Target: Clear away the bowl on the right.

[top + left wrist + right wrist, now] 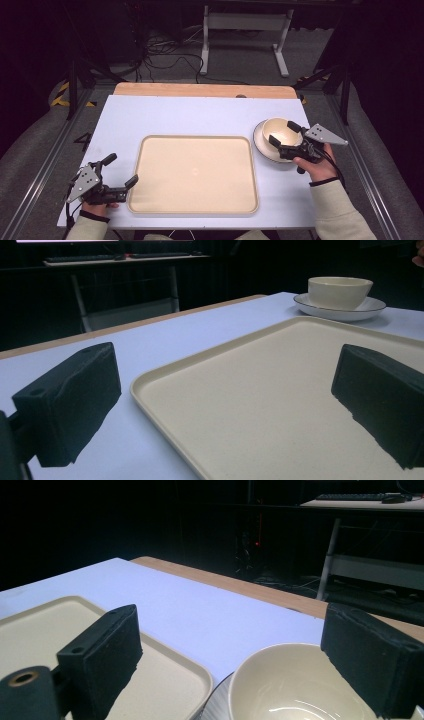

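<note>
Bench: white top, wood strip along the far edge at 12 o'clock.

Tray: cream, rounded corners, lies flat at bench centre toward the near edge, nothing on it. In the left gripper view its corner sits between the two jaws.

Plate: white with a dark rim, at 3 o'clock of the tray, just off its far right corner, not touching it. Also seen in the left gripper view.

Bowl: cream, upright, sits on the plate. Interior glossy, looks empty in the right gripper view.

Right tool: held by the right hand at 4 o'clock of the plate. Jaws wide and straddling the bowl, one over the tray-side rim, one over the far side. Pads not pressing on the bowl; cannot tell whether one grazes the rim.

Left tool: in the left hand at 9 o'clock of the tray, near bench edge. Jaws wide, nothing gripped, pointing across the tray's left edge toward the bowl.
</note>
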{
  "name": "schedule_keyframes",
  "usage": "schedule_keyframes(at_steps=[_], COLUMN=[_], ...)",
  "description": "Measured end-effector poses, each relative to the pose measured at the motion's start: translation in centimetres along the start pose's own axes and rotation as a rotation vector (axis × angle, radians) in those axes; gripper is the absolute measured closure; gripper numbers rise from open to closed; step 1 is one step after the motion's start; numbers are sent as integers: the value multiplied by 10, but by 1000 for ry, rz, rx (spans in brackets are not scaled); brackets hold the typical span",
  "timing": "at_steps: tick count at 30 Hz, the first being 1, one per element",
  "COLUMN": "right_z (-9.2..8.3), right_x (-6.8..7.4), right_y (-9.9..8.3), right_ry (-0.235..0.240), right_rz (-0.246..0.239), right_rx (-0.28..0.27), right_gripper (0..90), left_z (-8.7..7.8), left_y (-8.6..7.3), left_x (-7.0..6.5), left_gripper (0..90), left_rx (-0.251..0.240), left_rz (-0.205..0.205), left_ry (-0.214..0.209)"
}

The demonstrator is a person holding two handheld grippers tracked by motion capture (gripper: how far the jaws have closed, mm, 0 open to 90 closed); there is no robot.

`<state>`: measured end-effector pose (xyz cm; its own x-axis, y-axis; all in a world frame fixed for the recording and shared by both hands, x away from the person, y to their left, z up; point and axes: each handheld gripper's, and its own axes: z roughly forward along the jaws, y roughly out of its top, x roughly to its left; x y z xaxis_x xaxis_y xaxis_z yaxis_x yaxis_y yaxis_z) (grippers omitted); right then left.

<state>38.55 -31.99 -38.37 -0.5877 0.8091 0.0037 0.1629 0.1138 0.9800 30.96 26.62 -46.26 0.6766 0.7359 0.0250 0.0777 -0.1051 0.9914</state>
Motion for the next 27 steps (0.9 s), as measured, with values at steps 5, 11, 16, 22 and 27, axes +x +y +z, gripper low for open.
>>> schedule_keyframes(at_steps=[5,11,16,22,27], right_z=[0,0,1,2,3], right_x=[-8,-20,-31,-39,-48], right_y=[2,5,5,9,14], right_ry=[-17,-67,-90,-141,-189], right_rz=[3,-3,9,-19,-19], right_rx=[13,37,71,110,202], right_gripper=[118,190,251,298,336], left_z=[0,0,0,0,0], left_y=[0,0,0,0,0], left_x=[0,0,0,-1,0], left_gripper=[2,2,2,2,2], left_rx=[0,0,0,0,1], left_rz=[0,-2,2,0,0], left_ry=[0,-1,-2,1,0])
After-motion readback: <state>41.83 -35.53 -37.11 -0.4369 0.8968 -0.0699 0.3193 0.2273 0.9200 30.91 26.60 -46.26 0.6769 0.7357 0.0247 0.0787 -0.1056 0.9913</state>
